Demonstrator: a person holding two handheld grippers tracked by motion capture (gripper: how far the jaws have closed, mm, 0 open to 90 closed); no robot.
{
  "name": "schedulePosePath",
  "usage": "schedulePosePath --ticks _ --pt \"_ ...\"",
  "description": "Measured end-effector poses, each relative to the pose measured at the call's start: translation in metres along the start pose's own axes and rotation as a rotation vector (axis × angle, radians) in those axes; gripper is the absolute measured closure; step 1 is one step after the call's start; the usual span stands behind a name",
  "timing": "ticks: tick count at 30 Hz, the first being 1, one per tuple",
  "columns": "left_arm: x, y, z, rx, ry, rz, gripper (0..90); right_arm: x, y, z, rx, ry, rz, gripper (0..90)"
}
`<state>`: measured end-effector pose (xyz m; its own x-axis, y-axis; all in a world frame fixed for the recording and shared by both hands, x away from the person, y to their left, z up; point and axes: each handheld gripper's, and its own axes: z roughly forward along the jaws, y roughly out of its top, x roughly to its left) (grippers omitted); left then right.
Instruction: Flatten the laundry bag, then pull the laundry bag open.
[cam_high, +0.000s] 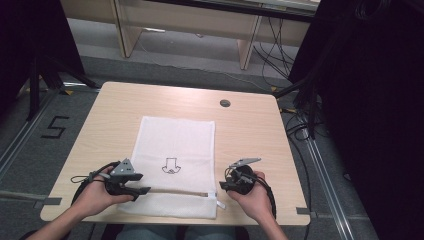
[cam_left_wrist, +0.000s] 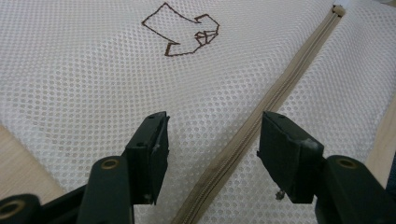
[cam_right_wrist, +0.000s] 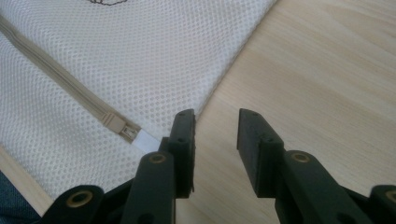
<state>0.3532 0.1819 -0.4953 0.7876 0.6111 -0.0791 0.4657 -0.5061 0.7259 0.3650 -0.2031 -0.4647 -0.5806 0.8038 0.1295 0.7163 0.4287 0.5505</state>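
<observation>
A white rectangular mesh laundry bag (cam_high: 172, 165) lies flat on the light wooden table (cam_high: 250, 130), toward the person's edge of it. A dark outline arrow (cam_high: 171, 166) is stitched near the bag's middle, and a beige zipper (cam_high: 175, 191) runs across the bag close to its near edge, ending in a small white pull tab (cam_high: 220, 203) at the bag's right corner.

The left gripper (cam_high: 141, 190), held in the person's left hand (cam_high: 95, 196), sits over the bag's near left part; in the left gripper view its jaws stand wide apart, one on each side of the zipper (cam_left_wrist: 254, 126), holding nothing, with the arrow (cam_left_wrist: 183, 30) farther along the mesh.

The right gripper (cam_high: 223, 186), held in the right hand (cam_high: 255, 197), is just beside the bag's right edge. In the right gripper view (cam_right_wrist: 215, 140) its jaws are moderately apart and empty, over bare wood at the bag's edge (cam_right_wrist: 140, 70), with the pull tab (cam_right_wrist: 142, 138) just left of the nearer jaw

A small round dark grommet (cam_high: 225, 103) sits in the table beyond the bag's far right corner
</observation>
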Motion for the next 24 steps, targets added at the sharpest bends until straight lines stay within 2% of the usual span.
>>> schedulePosePath --ticks 2,4,5,10,11,12,13,15,16,17,18,20,21,23,24 --pt "0.001 0.0 0.0 0.0 -0.002 0.009 41.5 0.0 0.0 -0.001 -0.001 0.001 -0.01 69.9" --pt "0.001 0.0 0.0 0.004 -0.003 0.009 41.2 0.002 0.0 -0.001 0.003 0.003 0.004 73.3" --pt "0.0 -0.001 0.001 0.009 0.001 -0.006 41.2 0.001 0.0 -0.001 0.002 0.004 -0.023 76.6" --pt "0.001 0.0 0.0 0.006 -0.005 0.014 41.2 0.007 0.001 -0.006 0.008 0.008 -0.035 84.4" --pt "0.001 0.0 0.0 0.002 -0.005 0.007 41.2 0.007 0.001 -0.005 0.002 0.005 -0.043 85.4" --pt "0.001 -0.001 0.0 0.003 -0.003 -0.015 40.9 0.007 0.001 -0.005 0.011 0.013 -0.051 86.0" --pt "0.001 -0.001 0.001 0.005 -0.002 -0.02 40.6 0.008 0.001 -0.005 0.018 0.019 -0.045 86.5" --pt "0.002 0.0 0.001 0.005 0.006 -0.002 40.1 0.008 0.001 -0.004 0.023 0.016 -0.048 87.0" --pt "0.002 0.001 0.002 -0.001 -0.003 -0.01 39.9 0.008 0.0 -0.002 0.01 0.013 -0.055 87.1" --pt "0.002 0.002 0.002 0.001 0.004 -0.004 39.6 0.009 0.0 -0.004 0.023 0.023 -0.042 87.1" --pt "0.001 0.002 0.003 0.001 0.001 -0.021 39.4 0.009 0.001 -0.005 0.031 0.026 -0.047 87.1" --pt "0.001 0.003 0.004 -0.001 -0.008 -0.001 40.0 0.01 0.0 -0.005 0.035 0.023 -0.044 87.1" --pt "-0.001 0.003 0.006 -0.011 -0.019 -0.028 40.7 0.01 0.0 -0.004 0.038 0.017 -0.051 87.1" --pt "-0.003 0.004 0.006 -0.018 -0.025 -0.018 41.7 0.012 0.0 -0.003 0.05 0.024 -0.049 87.2" --pt "-0.006 0.005 0.006 -0.037 -0.036 -0.03 42.9 0.013 0.001 -0.003 0.059 0.025 -0.046 87.4"
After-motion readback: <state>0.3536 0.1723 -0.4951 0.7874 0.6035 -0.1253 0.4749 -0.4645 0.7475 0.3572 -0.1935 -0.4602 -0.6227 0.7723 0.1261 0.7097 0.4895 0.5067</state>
